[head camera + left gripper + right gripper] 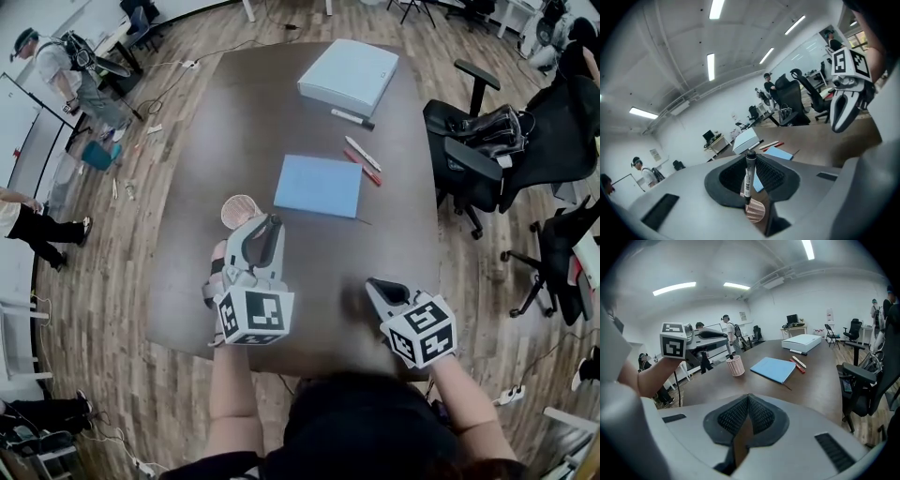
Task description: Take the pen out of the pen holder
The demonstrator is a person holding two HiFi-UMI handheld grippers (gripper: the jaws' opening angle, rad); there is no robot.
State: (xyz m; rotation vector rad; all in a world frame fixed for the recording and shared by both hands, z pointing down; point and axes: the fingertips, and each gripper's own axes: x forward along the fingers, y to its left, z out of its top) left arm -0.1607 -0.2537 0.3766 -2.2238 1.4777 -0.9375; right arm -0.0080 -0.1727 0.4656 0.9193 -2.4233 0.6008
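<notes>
Since the pen (749, 174) is clamped about its middle between the pads of the left gripper (263, 223), the coming move is decided by one relation only: how the pen stands over the holder (237, 208). The pen is held nearly upright, so its long axis runs almost in line with the axis of the holder. The open mouth of the holder is seen directly under the pen. The lower end of the pen is at the rim or just above it, and whether it is already free of the rim cannot be told from any view.

It is judged therefore that the pen should be lifted straight up along its own axis before it is carried to any side. If it is moved sideways too early, the light holder could be caught by the tip and pushed over on the worktop (281, 112).

The right gripper (384, 289) is kept well apart from the holder, to the right of it and nearer to the person. Its jaws are pressed together and nothing is between them. A blue notebook (319, 185) lies just to the right of the holder and is not touched.
</notes>
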